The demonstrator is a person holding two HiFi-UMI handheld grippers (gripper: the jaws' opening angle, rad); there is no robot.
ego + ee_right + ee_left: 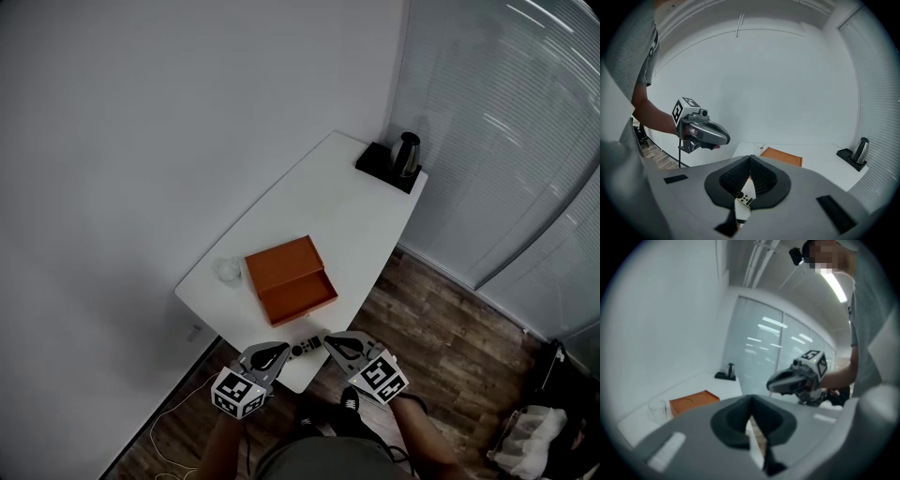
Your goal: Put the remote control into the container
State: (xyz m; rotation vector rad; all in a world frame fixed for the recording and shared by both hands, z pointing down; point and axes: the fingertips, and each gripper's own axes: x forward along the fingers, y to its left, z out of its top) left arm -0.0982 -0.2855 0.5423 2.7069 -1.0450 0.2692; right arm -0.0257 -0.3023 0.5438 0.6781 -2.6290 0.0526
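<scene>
Your right gripper (750, 160) has its ribbed black jaws pressed fully together with nothing between them. Through the gap below them shows a slice of the small slim remote control with dark buttons (744, 200). Your left gripper (751, 403) is closed just the same and also carries nothing.

From the head view, the remote lies flat at the near edge of the white table (375, 202), between the two gripper tips and touched by neither. Expect it to be light, stiff and smooth-sided, so it may slip or skate on the tabletop. I would pinch it across its narrow width near mid-length, pads on the side edges and clear of the buttons.

Further in, toward the left edge, the shallow orange rectangular container (291, 278) lies open. Its walled half is nearer you, and a flat orange panel lies just beyond. A clear glass (228, 270) stands just beside its left corner. On the far right corner, a steel kettle (407, 153) sits on a black tray (375, 161).

Most of the remote is covered by the jaws in the right gripper view, and it is tiny from above. I cannot tell whether it overhangs the edge. The left gripper view does not show it.
</scene>
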